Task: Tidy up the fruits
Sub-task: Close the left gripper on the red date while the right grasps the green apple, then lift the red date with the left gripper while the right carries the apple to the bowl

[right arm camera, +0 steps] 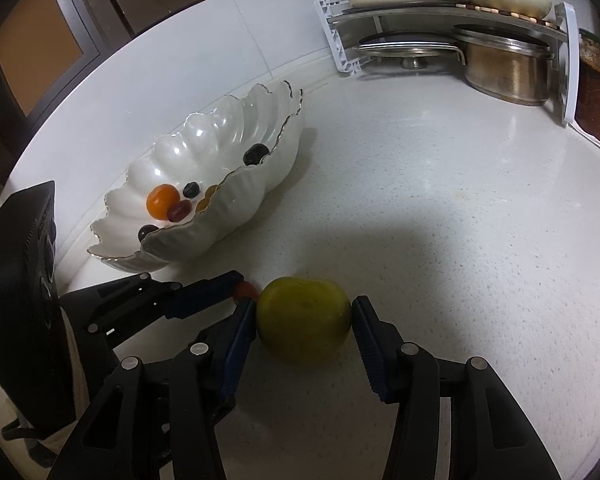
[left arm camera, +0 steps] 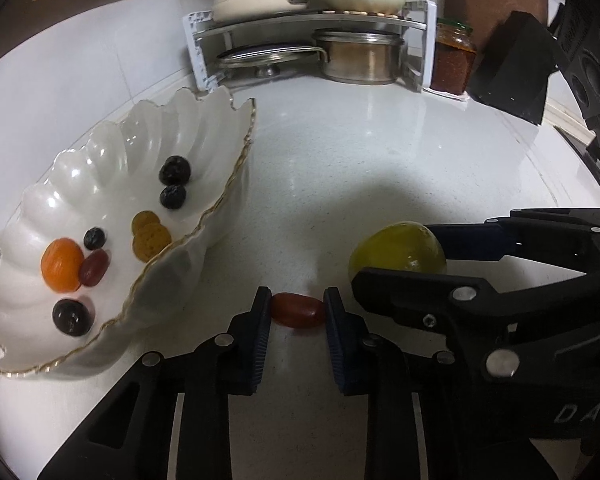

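White speckled kitchen counter (left arm camera: 380, 152), tiled wall behind; we take the scalloped white dish (left arm camera: 112, 168) as our landmark.

Left gripper (left arm camera: 298, 314): held low at the dish's near corner, fingers level over the counter, jaws clamped end to end on one red grape (left arm camera: 298, 314).

Right gripper (right arm camera: 305, 322): alongside, farther from the dish, jaws pressed to both sides of one green fruit (right arm camera: 305, 322) sitting on the counter.

In the dish, from the left wrist view, we count: four dark berries (left arm camera: 175, 171), one orange kumquat (left arm camera: 61, 265), one red grape (left arm camera: 94, 267), two brownish-yellow fruits (left arm camera: 151, 242). In the right wrist view the near rim hides part of these, and only a sliver of the held grape shows.

Beyond the dish: one corner rack (left arm camera: 300, 24) with one steel pot (left arm camera: 360, 56) and one lid below, cream cookware above; one red-filled jar (left arm camera: 454, 60) beside the rack.
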{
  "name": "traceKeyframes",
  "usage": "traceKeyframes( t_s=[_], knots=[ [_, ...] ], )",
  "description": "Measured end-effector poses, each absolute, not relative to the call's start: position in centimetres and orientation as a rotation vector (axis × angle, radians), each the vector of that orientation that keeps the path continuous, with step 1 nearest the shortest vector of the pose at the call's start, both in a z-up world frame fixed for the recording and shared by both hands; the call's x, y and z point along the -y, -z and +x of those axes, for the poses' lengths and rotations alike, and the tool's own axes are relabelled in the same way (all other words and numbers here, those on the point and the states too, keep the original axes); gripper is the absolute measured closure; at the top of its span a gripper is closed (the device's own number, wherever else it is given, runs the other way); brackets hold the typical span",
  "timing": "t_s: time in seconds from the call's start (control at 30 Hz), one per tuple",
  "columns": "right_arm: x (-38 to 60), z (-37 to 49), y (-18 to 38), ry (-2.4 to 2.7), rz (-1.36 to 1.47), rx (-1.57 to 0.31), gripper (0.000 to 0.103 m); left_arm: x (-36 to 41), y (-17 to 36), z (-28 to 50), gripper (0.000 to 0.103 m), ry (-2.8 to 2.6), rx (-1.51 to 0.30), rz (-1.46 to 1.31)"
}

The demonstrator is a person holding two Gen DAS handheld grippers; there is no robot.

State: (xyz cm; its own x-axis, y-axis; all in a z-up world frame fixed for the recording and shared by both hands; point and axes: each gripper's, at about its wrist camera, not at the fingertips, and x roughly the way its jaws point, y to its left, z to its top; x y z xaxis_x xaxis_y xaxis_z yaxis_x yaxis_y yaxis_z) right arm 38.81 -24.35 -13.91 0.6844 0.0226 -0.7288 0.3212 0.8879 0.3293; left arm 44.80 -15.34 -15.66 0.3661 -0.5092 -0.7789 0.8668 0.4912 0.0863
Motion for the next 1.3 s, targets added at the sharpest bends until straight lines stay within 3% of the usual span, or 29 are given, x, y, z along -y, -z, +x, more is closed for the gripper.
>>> traceKeyframes(
  t_s=[0.63,1.3],
  knots=[
    [24.8,37.5,12.5,0.128,0.403,-0.789,0.052,11.3,12.6,43.0,0.076,0.747,-0.811,0.345],
    [23.2,35.4,8.0,0.025,0.276,-0.727,0.052,7.4,7.0,39.6,0.076,0.539,-0.745,0.143]
  ],
)
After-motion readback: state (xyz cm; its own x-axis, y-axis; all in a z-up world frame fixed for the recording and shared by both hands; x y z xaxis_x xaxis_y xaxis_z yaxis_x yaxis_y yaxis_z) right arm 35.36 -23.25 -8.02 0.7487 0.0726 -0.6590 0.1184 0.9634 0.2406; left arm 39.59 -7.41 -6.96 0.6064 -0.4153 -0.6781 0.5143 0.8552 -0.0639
